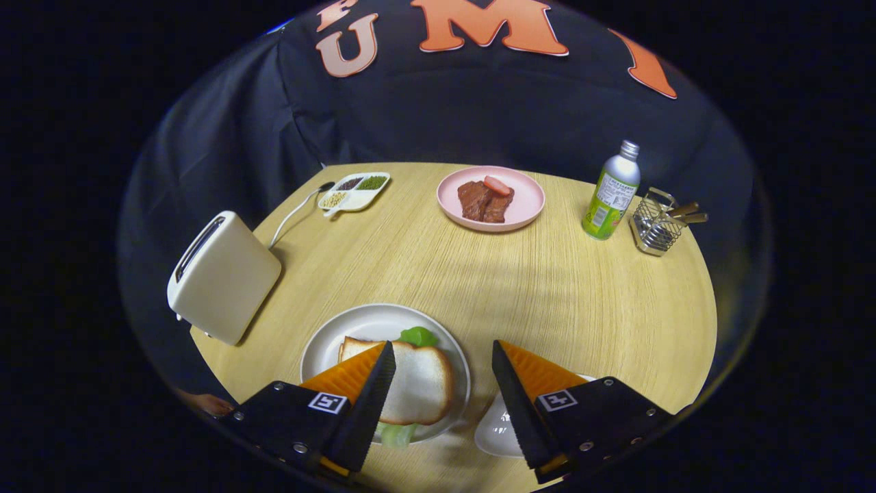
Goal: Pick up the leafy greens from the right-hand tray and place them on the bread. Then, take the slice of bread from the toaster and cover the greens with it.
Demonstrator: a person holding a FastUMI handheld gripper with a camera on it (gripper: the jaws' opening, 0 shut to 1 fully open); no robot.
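Hand-held gripper [443, 352] hovers, fingers spread, above the bread [417, 380].

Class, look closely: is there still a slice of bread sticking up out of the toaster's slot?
No: the toaster slot looks bare, and a bread slice lies over the greens on the plate.

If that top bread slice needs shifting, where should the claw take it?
Probably by its two long crust edges, coming from straight above. The bread slice lies flat over the greens on the white plate, so only its thin sides offer purchase. The claw is open above it.
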